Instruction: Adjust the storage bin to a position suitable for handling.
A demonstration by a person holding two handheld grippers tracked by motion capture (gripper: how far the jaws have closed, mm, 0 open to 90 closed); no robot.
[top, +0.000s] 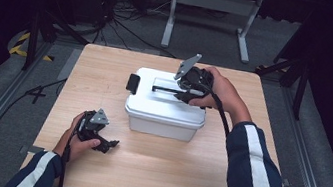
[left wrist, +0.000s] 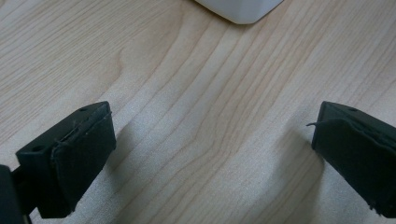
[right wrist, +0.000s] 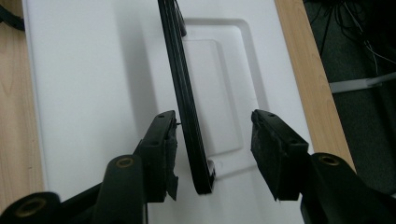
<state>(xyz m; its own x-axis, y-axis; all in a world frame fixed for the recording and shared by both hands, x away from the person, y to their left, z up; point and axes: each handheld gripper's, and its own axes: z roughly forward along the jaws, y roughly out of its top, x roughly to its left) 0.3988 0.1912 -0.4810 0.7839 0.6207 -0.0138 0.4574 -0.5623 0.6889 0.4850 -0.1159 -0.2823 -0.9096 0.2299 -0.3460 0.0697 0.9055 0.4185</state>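
White rectangular plastic lidded box (top: 164,108): long axis left-right. Right gripper (right wrist: 212,140) jaws part-open, straddling raised black handle (right wrist: 184,98). Left gripper (left wrist: 210,154) jaws wide, holding nothing.

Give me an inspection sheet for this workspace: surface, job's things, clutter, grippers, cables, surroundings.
Surface: wooden table, light grain, bare around the box.
Job's things: white lidded box near table centre; black handle raised upright off the lid; black latch on its left end.
Clutter: nothing seen.
Grippers: right gripper open, jaws either side of the handle, not closed on it; left gripper open, low over bare wood, apart from the box.
Cables: cable trails from the right gripper; loose cables on the floor.
Surroundings: grey floor, white frame stand behind the table.
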